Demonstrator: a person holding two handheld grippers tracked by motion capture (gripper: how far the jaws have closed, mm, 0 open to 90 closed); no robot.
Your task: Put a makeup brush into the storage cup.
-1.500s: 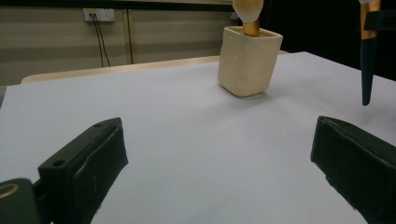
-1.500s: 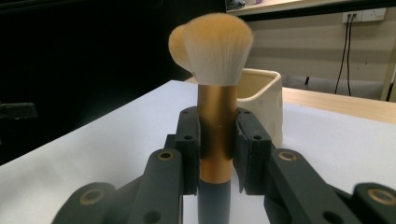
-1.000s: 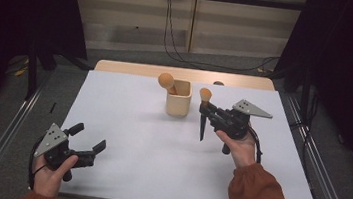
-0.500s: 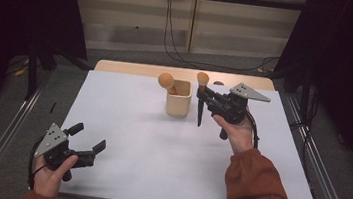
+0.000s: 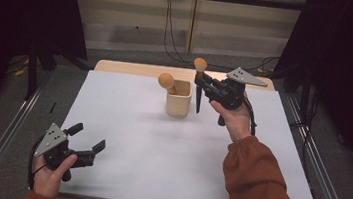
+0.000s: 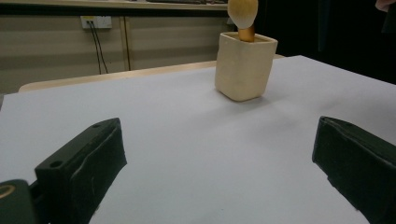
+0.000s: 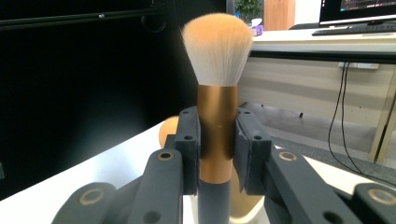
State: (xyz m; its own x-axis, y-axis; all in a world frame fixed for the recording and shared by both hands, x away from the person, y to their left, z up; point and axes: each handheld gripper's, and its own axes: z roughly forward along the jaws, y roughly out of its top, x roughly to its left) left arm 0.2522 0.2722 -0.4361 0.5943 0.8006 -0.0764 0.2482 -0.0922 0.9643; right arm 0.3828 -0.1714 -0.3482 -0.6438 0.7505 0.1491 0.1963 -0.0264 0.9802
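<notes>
Between the right tongs (image 7: 217, 154), clamped upright: the brush (image 7: 216, 93); left tongs (image 5: 86, 142) gape empty.

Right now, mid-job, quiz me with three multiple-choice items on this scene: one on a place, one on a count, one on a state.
1. Where does the cream holder stand?
A. On the white table top, toward the far edge
B. On the floor
C. In the person's left hand

2. How many brushes are there in all?
A. One
B. Two
C. Four

3. How is the right hand-held gripper?
A. Open and empty
B. Lying on the table
C. Shut on a brush, bristles up

Answers:
1. A, since the high view shows the holder on the table near its far side.
2. B, one brush in the holder and one held brush.
3. C, the right gripper view shows both jaws pressed on the copper ferrule, while the left hand-held gripper rests open at the near edge.
</notes>
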